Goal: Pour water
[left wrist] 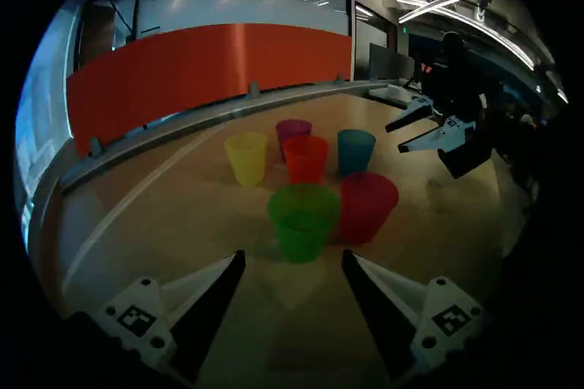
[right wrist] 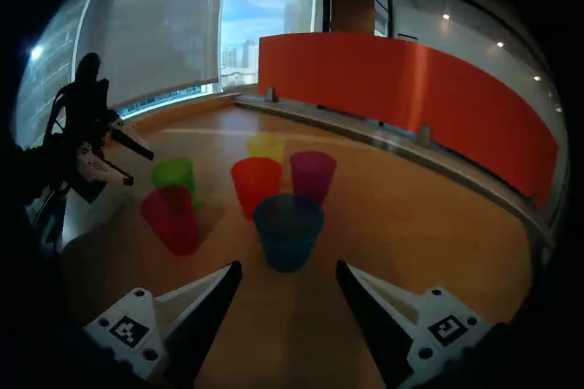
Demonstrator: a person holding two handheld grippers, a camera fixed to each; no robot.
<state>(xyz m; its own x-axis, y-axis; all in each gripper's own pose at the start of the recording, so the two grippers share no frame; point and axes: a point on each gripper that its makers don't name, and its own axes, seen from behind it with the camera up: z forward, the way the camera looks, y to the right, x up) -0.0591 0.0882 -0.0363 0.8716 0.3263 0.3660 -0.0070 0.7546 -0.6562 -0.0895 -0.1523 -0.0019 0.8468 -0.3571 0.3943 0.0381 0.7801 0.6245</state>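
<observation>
While left tongs [left wrist: 292, 254] and right tongs [right wrist: 288, 265] are gaping empty, cups are crowding the counter [left wrist: 182, 206].
Green cup [left wrist: 303, 221] is sitting at the left pair's 12 o'clock and blue cup [right wrist: 288, 232] at the right's; a wide grab is risking toppling the red cup [left wrist: 365, 206] beside the green.

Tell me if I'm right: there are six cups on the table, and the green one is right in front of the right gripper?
Not quite. Six is right, but the one right in front of the right gripper is the blue cup, as the right gripper view shows. The green cup stands farther back, off to one side.
</observation>
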